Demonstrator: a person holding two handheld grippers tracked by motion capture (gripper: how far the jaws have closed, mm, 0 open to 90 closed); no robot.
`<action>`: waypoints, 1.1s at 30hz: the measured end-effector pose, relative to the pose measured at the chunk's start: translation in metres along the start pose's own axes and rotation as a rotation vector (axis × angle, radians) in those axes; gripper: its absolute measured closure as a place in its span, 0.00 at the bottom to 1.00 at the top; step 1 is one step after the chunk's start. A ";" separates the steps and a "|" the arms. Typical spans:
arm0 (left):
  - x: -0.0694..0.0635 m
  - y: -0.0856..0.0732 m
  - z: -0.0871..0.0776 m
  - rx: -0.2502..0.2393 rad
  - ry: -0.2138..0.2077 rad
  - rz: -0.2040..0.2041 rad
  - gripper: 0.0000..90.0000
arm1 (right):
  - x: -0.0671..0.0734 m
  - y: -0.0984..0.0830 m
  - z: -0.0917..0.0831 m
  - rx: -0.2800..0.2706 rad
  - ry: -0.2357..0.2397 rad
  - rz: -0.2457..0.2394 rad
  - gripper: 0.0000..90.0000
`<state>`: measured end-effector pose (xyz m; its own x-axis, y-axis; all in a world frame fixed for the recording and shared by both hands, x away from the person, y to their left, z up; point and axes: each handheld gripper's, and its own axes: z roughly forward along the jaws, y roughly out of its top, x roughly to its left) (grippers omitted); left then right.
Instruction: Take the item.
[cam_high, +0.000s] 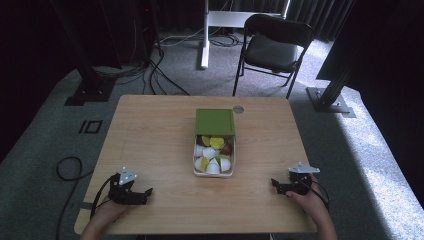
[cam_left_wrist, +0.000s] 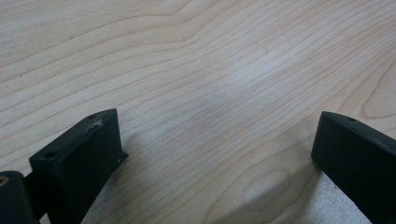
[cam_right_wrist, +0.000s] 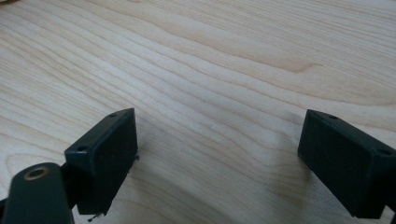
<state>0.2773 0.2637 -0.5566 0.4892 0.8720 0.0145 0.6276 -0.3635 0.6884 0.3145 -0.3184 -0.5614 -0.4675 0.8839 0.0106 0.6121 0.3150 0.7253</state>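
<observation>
Black jaws rise at the bottom of both gripper views, spread wide, with bare pale woodgrain between them and nothing gripped. That's my left gripper (cam_left_wrist: 217, 140) resting near the table's (cam_high: 150, 130) near left corner, jaws turned inward toward the middle, my left hand (cam_high: 107, 212) wrapped round it from the near edge. Over by the near right corner my right gripper (cam_right_wrist: 217, 140) sits the same way, jaws gaping and aimed inward, my right hand (cam_high: 310, 197) behind it, cable looping at the wrist. Both forearms come in low over the near edge, and a grey three-cornered plate tops each tool.

Out past them, at the middle of the table and well apart from either gripper, sits the box (cam_high: 214, 172): a clear, squarish tray. It is full of small pieces (cam_high: 212, 155), white ones toward me, yellow-green and a few brown ones behind. Its green lid (cam_high: 215, 122) lies just behind it toward the far edge, touching or overlapping the rim. No writing on it that I can read.

Beyond the far edge stands a black folding chair (cam_high: 272, 47).
</observation>
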 end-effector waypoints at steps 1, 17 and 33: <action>0.000 0.000 0.000 0.000 0.000 0.000 0.03 | 0.000 0.000 0.000 0.000 0.000 0.000 0.13; 0.000 0.000 0.000 0.000 0.000 0.000 0.03 | 0.000 0.000 0.000 -0.001 -0.003 0.004 0.13; 0.000 0.000 0.000 0.000 0.000 0.001 0.03 | 0.004 0.021 -0.011 -0.059 0.015 0.009 0.17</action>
<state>0.2773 0.2638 -0.5565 0.4898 0.8717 0.0149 0.6275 -0.3643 0.6881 0.3191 -0.3122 -0.5384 -0.4715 0.8815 0.0274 0.5779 0.2853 0.7646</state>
